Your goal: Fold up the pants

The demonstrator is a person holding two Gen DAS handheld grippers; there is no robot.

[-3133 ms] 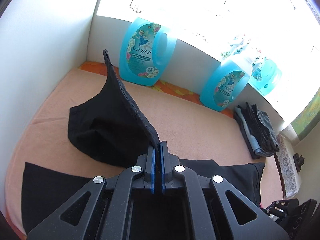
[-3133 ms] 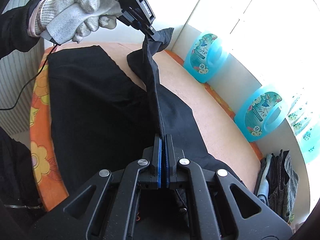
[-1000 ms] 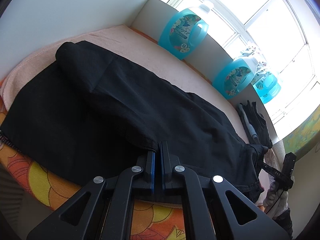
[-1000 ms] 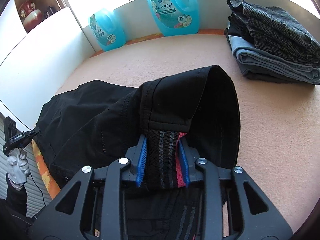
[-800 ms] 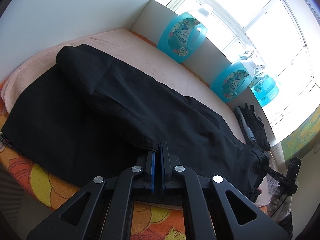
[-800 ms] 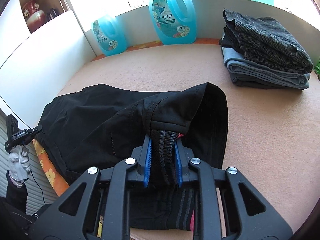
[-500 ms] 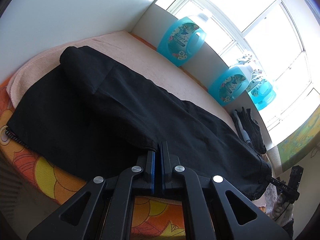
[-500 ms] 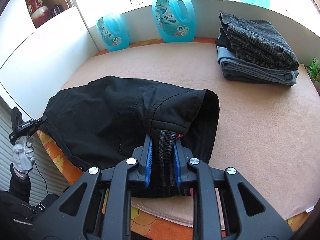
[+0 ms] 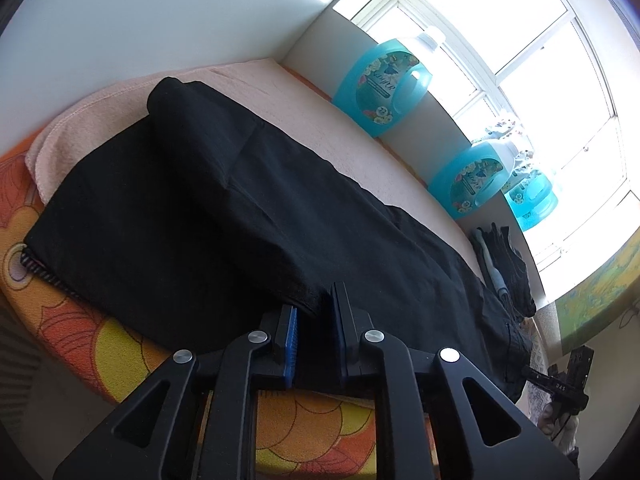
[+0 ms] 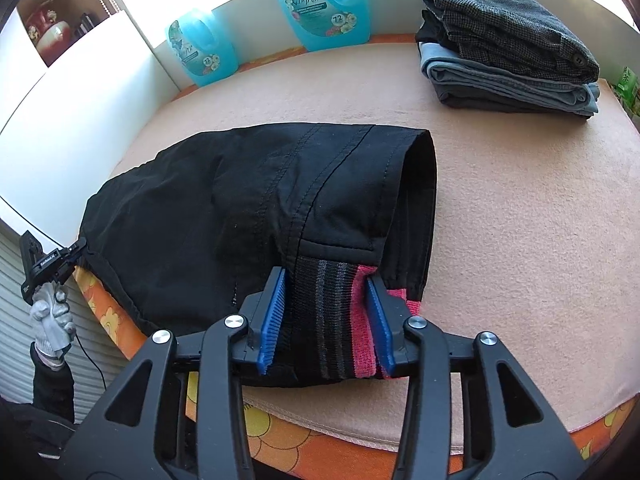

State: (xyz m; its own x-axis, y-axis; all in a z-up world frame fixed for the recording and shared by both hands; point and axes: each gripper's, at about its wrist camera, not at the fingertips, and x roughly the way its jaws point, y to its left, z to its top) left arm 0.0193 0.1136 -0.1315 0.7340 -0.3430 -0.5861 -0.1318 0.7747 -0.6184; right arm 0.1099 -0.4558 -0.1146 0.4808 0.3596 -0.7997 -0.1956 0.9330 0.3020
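Black pants (image 9: 248, 208) lie folded lengthwise along the near edge of the peach-covered table (image 9: 304, 108). My left gripper (image 9: 314, 304) is open, its jaws apart around the hem end of the upper leg. In the right wrist view the pants (image 10: 248, 208) show their waist end with a striped grey and pink waistband (image 10: 332, 304). My right gripper (image 10: 326, 284) is open, its blue pads on either side of the waistband. Each gripper shows small in the other's view, the left (image 10: 44, 264) and the right (image 9: 560, 380).
Three blue detergent bottles (image 9: 382, 84) (image 9: 472, 184) (image 9: 532, 196) stand along the back wall under the window. A stack of folded grey and blue trousers (image 10: 508, 40) lies at the far right corner. An orange flowered cloth (image 9: 120, 352) covers the table's front edge.
Both grippers have opened: the left jaws let go of the leg hem, the right jaws spread off the waistband. The pants now rest flat on the table.
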